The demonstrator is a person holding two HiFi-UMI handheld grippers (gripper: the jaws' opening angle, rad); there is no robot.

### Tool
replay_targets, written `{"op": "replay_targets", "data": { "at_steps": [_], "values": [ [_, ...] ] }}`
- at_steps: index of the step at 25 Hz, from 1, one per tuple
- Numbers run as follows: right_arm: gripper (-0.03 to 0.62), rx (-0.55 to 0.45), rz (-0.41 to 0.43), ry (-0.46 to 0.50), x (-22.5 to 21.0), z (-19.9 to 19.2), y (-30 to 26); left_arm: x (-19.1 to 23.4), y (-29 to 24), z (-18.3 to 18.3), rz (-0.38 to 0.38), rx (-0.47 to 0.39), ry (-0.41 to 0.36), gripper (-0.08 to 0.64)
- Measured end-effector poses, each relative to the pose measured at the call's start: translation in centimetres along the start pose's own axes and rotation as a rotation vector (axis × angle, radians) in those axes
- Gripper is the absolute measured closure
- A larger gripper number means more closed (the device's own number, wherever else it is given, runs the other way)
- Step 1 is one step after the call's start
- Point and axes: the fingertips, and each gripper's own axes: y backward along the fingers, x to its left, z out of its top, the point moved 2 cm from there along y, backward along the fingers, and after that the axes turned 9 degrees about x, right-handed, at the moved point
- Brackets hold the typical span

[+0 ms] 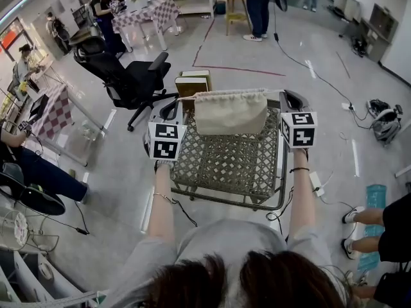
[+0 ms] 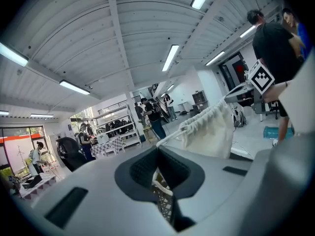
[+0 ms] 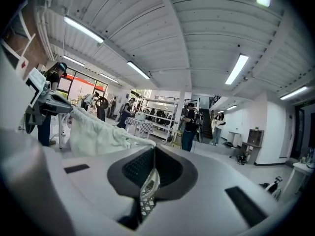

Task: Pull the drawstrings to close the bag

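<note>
Over the table's (image 1: 226, 167) far edge the bag (image 1: 230, 113) hangs between my grippers, mouth gathered. The left gripper (image 1: 172, 110) and right gripper (image 1: 290, 100) each pinch a cord (image 1: 185, 97) end. Closing pull looks nearly done; next, I judge, one firm outward tug.

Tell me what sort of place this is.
Probably a large open lab or workshop hall. A black office chair, a table under a checkered cloth and a cable trailing over the floor show it, as do the long ceiling strip lights.
</note>
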Motion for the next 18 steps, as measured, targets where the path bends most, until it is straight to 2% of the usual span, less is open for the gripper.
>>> {"op": "replay_targets", "data": {
  "at_steps": [10,18],
  "values": [
    [0.568,-0.011,-0.017,-0.078,0.0,-0.5,-0.2,0.9,0.1,-0.6,0.015,-0.026,0.079,0.535],
    [0.568,-0.018,-0.038,-0.133,-0.2,-1.1,-0.3,0.9,0.0,-1.0,0.022,-0.035,0.109,0.535]
  ]
}}
